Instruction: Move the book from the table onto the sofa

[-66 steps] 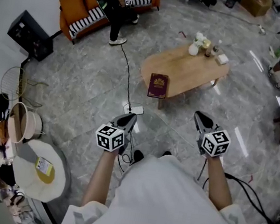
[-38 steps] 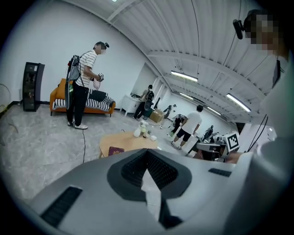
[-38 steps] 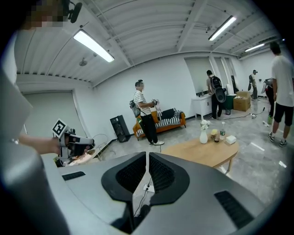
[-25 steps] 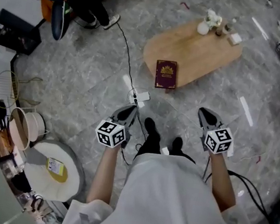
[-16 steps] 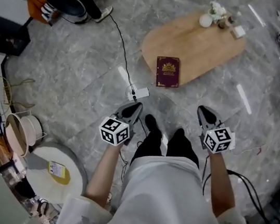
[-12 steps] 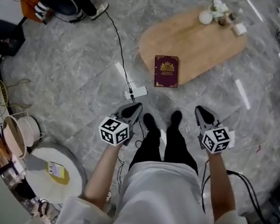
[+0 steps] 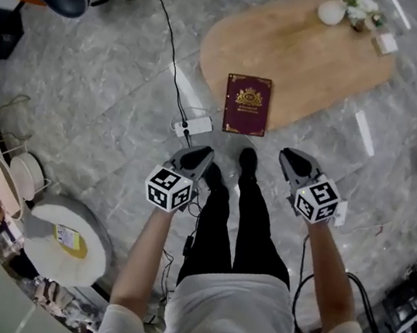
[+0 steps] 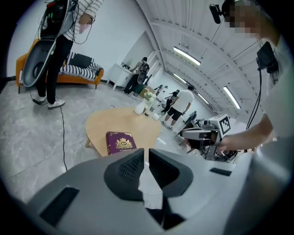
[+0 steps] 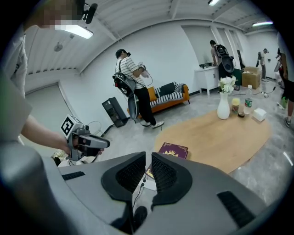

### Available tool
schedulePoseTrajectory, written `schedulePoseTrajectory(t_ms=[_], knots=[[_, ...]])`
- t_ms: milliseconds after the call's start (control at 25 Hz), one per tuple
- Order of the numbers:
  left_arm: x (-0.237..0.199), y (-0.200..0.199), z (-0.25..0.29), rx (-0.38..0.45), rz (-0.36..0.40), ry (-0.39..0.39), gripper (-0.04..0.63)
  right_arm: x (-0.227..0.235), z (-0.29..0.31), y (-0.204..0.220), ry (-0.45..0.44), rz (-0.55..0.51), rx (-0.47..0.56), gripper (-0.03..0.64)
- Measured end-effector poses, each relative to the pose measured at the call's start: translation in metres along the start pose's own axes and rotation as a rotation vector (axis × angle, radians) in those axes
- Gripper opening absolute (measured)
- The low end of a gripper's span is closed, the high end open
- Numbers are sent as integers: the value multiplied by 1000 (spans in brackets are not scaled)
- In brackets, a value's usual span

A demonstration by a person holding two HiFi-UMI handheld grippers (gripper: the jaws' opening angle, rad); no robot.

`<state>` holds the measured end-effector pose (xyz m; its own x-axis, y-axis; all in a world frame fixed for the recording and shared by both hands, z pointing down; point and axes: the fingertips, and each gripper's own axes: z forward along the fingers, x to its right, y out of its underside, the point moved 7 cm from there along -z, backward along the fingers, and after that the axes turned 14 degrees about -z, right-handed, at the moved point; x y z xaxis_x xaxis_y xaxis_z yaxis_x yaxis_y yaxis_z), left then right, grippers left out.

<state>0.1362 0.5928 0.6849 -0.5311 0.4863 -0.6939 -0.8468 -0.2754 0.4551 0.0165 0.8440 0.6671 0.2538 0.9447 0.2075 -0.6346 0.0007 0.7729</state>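
I see book [image 7: 246,105] flat at near edge of bench [image 7: 305,52], long axis near-far, top far. Far vase [image 9: 223,109] holds flowers [image 9: 227,84]. Closed, empty: left fingers [image 8: 129,169], right fingers [image 9: 131,174].

- I see a low oval wooden table [image 7: 312,57] standing on a grey marble floor [image 7: 112,84].
- A maroon book [image 7: 246,104] lies flat at the table's near edge.
- At its far end stand a white vase [image 7: 330,12], two small bottles [image 9: 248,108] and a white box [image 7: 385,43].
- A white power strip [image 7: 193,126] lies on the floor near the table.
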Motion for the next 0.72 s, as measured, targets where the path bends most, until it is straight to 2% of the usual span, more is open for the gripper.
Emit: schedulePoseTrajectory(t_ms=[120, 320, 440, 600, 720], knots=[[-25, 14, 35, -38, -28, -10, 63, 21, 38, 22, -41, 7, -30, 44], [-64, 29, 88, -98, -44, -39, 88, 48, 88, 55, -88, 36, -67, 52], [-88, 32, 112, -112, -71, -65, 112, 59, 110, 72, -114, 45, -88, 79], [-118, 40, 133, -125, -145, -98, 166, 71, 133, 91, -132, 57, -117, 100], [-137, 49, 149, -124, -234, -78, 199, 79, 151, 103, -149, 61, -141, 129]])
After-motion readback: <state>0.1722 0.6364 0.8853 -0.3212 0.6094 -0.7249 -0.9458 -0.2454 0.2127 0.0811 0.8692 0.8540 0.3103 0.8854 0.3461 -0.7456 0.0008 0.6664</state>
